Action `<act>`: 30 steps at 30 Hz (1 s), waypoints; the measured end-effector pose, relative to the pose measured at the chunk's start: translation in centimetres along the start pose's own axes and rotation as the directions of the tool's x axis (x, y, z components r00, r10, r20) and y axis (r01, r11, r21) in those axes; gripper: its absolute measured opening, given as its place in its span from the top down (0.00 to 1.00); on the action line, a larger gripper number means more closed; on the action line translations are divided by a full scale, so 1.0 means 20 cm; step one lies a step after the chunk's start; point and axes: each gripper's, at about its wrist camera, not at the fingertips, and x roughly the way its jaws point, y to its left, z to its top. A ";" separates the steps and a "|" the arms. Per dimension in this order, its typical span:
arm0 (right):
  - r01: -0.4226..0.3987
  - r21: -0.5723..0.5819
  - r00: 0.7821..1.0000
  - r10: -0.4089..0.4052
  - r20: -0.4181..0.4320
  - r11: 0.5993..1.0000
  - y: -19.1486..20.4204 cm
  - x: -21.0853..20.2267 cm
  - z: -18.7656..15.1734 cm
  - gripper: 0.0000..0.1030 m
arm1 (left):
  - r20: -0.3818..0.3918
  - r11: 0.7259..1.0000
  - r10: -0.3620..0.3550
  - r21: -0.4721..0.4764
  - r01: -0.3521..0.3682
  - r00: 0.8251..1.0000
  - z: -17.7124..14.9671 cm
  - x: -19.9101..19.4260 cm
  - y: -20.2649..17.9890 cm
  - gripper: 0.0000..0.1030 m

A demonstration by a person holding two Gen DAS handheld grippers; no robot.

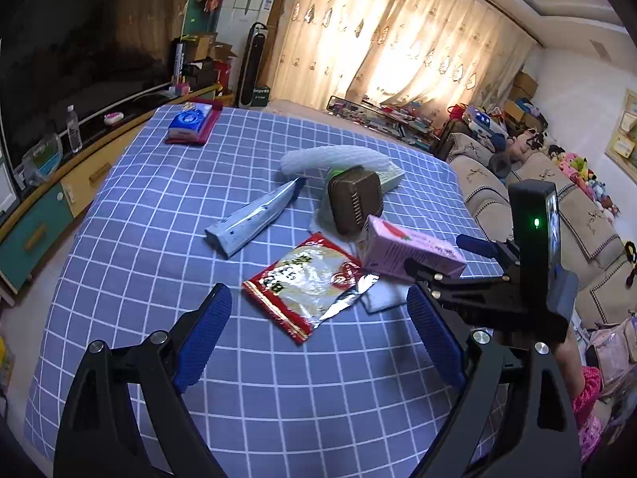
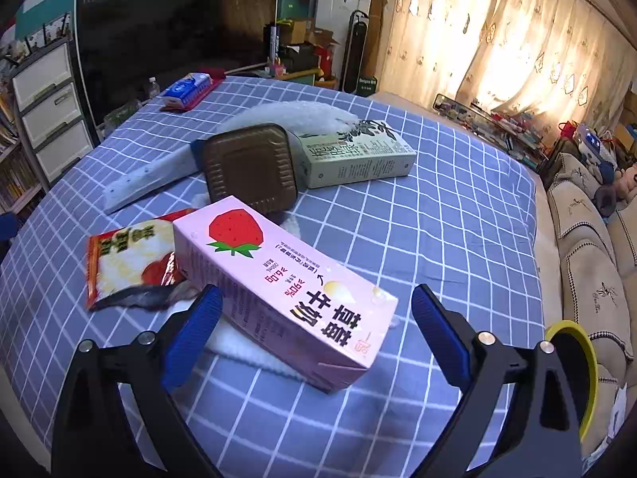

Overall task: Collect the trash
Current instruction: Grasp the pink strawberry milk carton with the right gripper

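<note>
Blue-padded and spread wide, the right hand-held gripper (image 2: 316, 330) hovers around the near end of a pink strawberry milk carton (image 2: 286, 286) lying on the checked bench (image 2: 458, 231), its pads clear of the carton's sides. Beside it, the left hand-held gripper (image 1: 318, 338) is likewise released and grasps nothing, with a torn red snack wrapper (image 1: 310, 283) just beyond its fingertips.
</note>
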 end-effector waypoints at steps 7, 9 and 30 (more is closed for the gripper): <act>-0.124 -0.056 0.992 0.125 0.014 0.991 -0.02 0.08 0.12 0.11 | -0.002 1.000 -0.001 -0.002 0.001 1.000 0.00 0.00 0.02 0.14; -0.161 -0.117 0.987 0.162 0.000 0.980 -0.04 0.10 0.15 0.09 | 0.001 1.000 0.000 -0.004 0.000 1.000 0.00 0.00 0.03 0.14; -0.266 0.021 0.958 0.267 -0.106 0.964 -0.11 -0.07 -0.20 0.53 | -0.018 1.000 -0.016 0.000 0.016 1.000 -0.02 0.02 0.01 0.14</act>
